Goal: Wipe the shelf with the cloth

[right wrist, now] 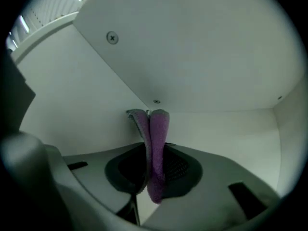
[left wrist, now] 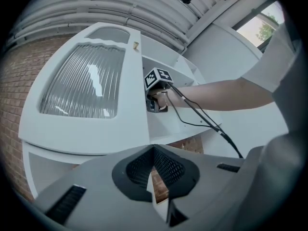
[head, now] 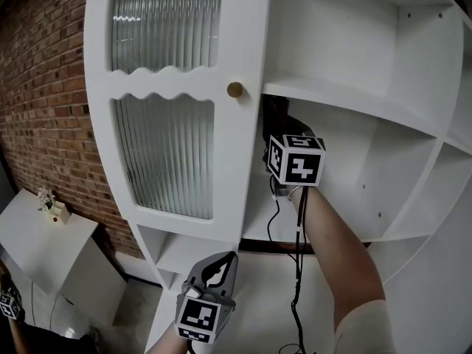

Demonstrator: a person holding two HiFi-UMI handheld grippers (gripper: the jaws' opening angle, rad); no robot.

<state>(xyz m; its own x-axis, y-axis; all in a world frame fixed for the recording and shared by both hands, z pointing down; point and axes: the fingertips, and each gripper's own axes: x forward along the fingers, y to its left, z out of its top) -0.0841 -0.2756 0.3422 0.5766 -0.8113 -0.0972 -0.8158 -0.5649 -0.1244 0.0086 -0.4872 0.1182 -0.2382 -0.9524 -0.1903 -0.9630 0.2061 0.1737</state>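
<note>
cloth: purple cloth (right wrist: 155, 143) stands folded between the jaws of the right gripper (right wrist: 152, 154); its free end sticks out past the tips toward the back corner of the compartment; whether it touches the panel cannot be told
right gripper: clamped on the cloth, pushed deep into the middle compartment just behind the door edge
left gripper: left gripper (head: 230, 257) has its jaws together with nothing between them, low under the door's bottom edge, well apart from the cloth
compartment: holds the right gripper and cloth; a black cable (head: 297, 271) trails out over its front edge along the forearm (head: 332, 249)
shelf: white shelf (head: 346, 102) with curved boards
door: ribbed glass door (head: 166, 153) on the left, brass knob (head: 235, 89) at its right edge
room: brick wall (head: 44, 87) at left
</note>
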